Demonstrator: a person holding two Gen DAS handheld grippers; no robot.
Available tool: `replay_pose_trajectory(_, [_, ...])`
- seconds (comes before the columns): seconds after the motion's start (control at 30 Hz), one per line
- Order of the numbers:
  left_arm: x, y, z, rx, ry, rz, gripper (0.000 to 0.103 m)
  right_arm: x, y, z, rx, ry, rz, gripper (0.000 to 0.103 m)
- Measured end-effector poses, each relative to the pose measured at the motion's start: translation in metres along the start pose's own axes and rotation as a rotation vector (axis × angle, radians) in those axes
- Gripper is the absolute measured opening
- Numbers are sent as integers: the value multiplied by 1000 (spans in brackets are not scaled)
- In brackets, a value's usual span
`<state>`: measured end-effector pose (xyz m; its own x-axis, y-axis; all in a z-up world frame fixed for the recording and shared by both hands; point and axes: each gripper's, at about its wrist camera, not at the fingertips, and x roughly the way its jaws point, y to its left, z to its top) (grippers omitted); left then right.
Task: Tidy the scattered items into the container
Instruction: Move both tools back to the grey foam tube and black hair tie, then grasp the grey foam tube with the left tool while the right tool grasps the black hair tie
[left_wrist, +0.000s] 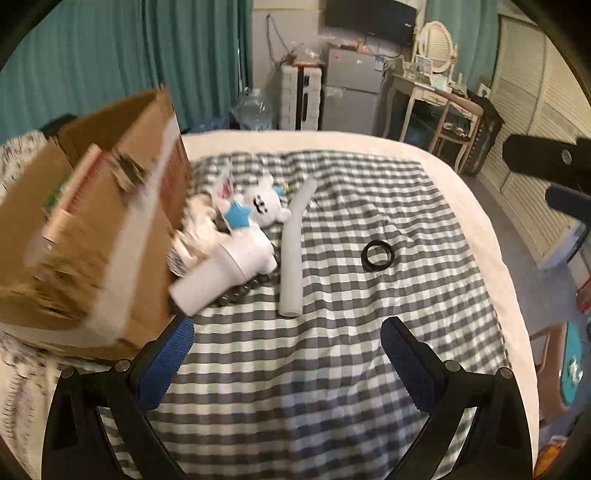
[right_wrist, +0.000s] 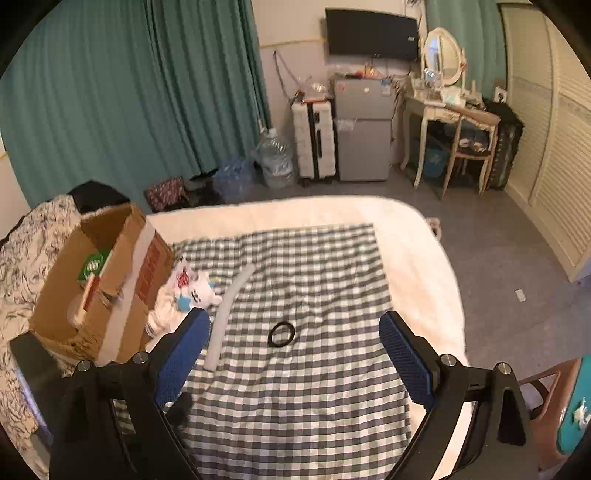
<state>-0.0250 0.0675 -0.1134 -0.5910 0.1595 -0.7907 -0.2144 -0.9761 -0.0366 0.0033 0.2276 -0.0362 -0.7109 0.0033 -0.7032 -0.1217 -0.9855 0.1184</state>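
Note:
A brown cardboard box (left_wrist: 92, 236) stands at the left on the checked cloth; it also shows in the right wrist view (right_wrist: 96, 288). Beside it lie a white plush toy with a blue star (left_wrist: 258, 206), a white cylinder (left_wrist: 229, 273) over dark beads (left_wrist: 243, 291), a grey tube (left_wrist: 293, 251) and a black ring (left_wrist: 377, 255). The right wrist view shows the plush (right_wrist: 195, 291), tube (right_wrist: 225, 314) and ring (right_wrist: 281, 334). My left gripper (left_wrist: 284, 354) is open and empty, near the box's corner. My right gripper (right_wrist: 293, 350) is open and empty above the cloth.
The checked cloth (right_wrist: 314, 406) covers a white bed (right_wrist: 417, 258). A patterned blanket (right_wrist: 26, 258) lies left of the box. Beyond the bed are a water jug (right_wrist: 275, 158), a small fridge (right_wrist: 364, 129), a dressing table (right_wrist: 447, 107) and teal curtains (right_wrist: 129, 92).

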Motion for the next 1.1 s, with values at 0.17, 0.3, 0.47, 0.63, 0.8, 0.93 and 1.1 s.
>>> replay_pose_trajectory(0.17, [29,-2,-1,-21,10,-19,103,35,5,-3,-46,70,52,93])
replay_pose_trajectory(0.3, [50,-2,-3,-15,34,4,103,46,-1,-2,-60,77,46,93])
replay_pose_trajectory(0.47, [66,-4,-1,13,-9,43,103,55,-11,-4,-5,100,50,93])
replay_pose_trajectory(0.63, [87,2,6,1,21,62,87,65,-9,-6,-8,120,40,93])
replay_pose_trajectory(0.8, [86,6,6,10,-7,56,57,77,-7,-12,-31,144,0,93])
replay_pose_trajectory(0.93, [79,4,9,39,-17,-29,15,92,-6,-18,-34,174,-19,93])
replay_pose_trajectory(1.1, [51,13,22,-23,-68,-66,14,108,-2,-25,-76,185,-43,93])
